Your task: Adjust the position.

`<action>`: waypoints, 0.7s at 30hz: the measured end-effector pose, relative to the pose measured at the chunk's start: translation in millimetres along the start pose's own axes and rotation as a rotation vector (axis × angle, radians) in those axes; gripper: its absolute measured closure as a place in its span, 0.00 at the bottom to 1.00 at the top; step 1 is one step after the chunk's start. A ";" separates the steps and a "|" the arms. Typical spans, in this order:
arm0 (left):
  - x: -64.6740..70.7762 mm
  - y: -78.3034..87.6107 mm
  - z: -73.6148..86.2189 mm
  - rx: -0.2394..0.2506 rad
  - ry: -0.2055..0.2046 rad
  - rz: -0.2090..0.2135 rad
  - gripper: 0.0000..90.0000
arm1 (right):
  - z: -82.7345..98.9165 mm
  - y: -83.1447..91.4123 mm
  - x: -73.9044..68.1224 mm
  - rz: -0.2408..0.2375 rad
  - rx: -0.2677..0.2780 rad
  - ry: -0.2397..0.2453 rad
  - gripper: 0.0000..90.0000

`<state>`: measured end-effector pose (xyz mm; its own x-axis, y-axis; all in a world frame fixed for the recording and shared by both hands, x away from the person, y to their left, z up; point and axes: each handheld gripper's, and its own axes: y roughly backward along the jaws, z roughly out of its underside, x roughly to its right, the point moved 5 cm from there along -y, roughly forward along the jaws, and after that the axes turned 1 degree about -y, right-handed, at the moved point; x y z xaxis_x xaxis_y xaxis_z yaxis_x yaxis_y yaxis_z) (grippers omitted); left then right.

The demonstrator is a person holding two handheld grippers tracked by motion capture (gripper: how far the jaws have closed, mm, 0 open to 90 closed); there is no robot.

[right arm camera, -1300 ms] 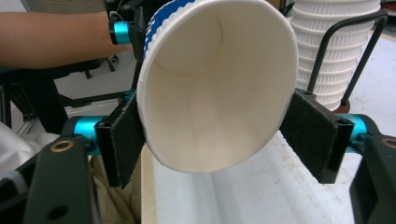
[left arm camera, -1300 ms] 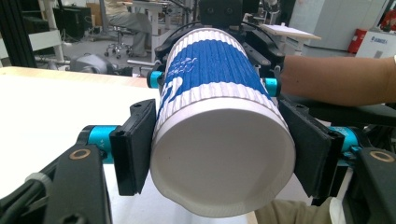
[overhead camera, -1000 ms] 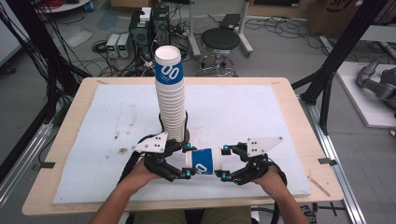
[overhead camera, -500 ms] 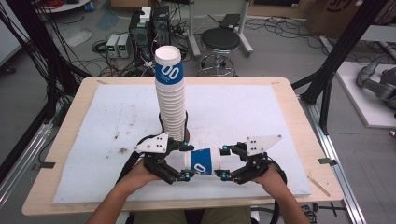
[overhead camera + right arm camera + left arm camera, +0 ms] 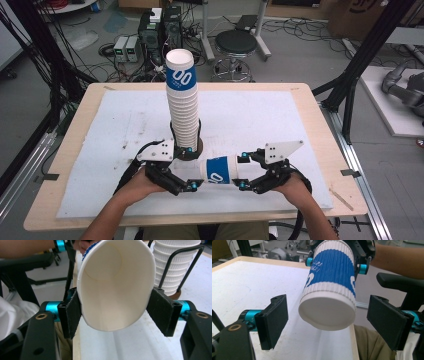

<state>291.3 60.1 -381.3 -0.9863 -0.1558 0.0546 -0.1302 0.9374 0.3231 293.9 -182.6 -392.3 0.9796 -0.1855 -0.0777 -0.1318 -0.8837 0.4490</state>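
Note:
A blue and white paper cup point(image 5: 220, 171) lies level above the mat's near edge, between my two grippers. My right gripper point(image 5: 242, 171) is shut on its open rim; in the right gripper view the pads point(image 5: 72, 312) squeeze the cup point(image 5: 115, 285) into an oval. My left gripper point(image 5: 194, 169) is open, its jaws having just been opening. In the left gripper view the cup's base point(image 5: 329, 312) sits between the pads point(image 5: 274, 320) with a gap on each side. A tall stack of cups point(image 5: 182, 105) stands in a black wire holder point(image 5: 189, 150) just behind the left gripper.
A white mat point(image 5: 280, 125) covers the wooden table point(image 5: 320, 125). The stack point(image 5: 175, 265) stands close to the right gripper's far side. A stool point(image 5: 235, 42), boxes and cables lie on the floor beyond the table.
The left gripper's jaws have spread away from the cup's base, which they gripped a second ago. The right gripper keeps hold of the rim. Both hands stay where they were.

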 end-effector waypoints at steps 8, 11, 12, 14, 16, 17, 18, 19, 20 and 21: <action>-2.3 -2.8 -10.8 -0.100 -0.006 0.008 0.19 | -11.7 -0.6 1.8 0.017 -0.094 0.058 0.35; -2.5 -8.0 -14.7 -0.143 -0.022 0.027 0.19 | -17.9 -2.1 1.8 0.020 -0.124 0.082 0.35; -2.6 -9.2 -15.8 -0.153 -0.025 0.031 0.19 | -19.7 -2.7 2.3 0.025 -0.134 0.090 0.35; -3.1 -13.0 -19.1 -0.173 -0.031 0.039 0.20 | -22.3 -4.1 2.3 0.025 -0.152 0.100 0.35; -4.0 -16.3 -21.6 -0.195 -0.034 0.046 0.20 | -24.4 -6.4 2.5 0.027 -0.173 0.113 0.35; -4.6 -17.8 -22.5 -0.208 -0.035 0.051 0.21 | -25.2 -7.4 2.3 0.027 -0.186 0.117 0.35; -5.3 -19.2 -23.0 -0.222 -0.039 0.053 0.21 | -25.8 -8.7 2.4 0.029 -0.200 0.124 0.35; -6.0 -20.8 -23.3 -0.235 -0.040 0.054 0.21 | -26.5 -9.9 2.3 0.029 -0.211 0.131 0.35; -6.6 -22.3 -23.3 -0.247 -0.039 0.055 0.21 | -27.3 -10.9 2.1 0.028 -0.220 0.135 0.34; -7.1 -23.5 -23.1 -0.259 -0.038 0.058 0.22 | -28.1 -11.8 1.9 0.028 -0.229 0.140 0.34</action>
<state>303.7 31.9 -367.6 -0.9951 -0.0876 0.0462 -0.0477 0.8328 0.5516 301.7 -160.5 -372.7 0.9896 -0.1330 0.0541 -0.1366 -0.7558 0.6404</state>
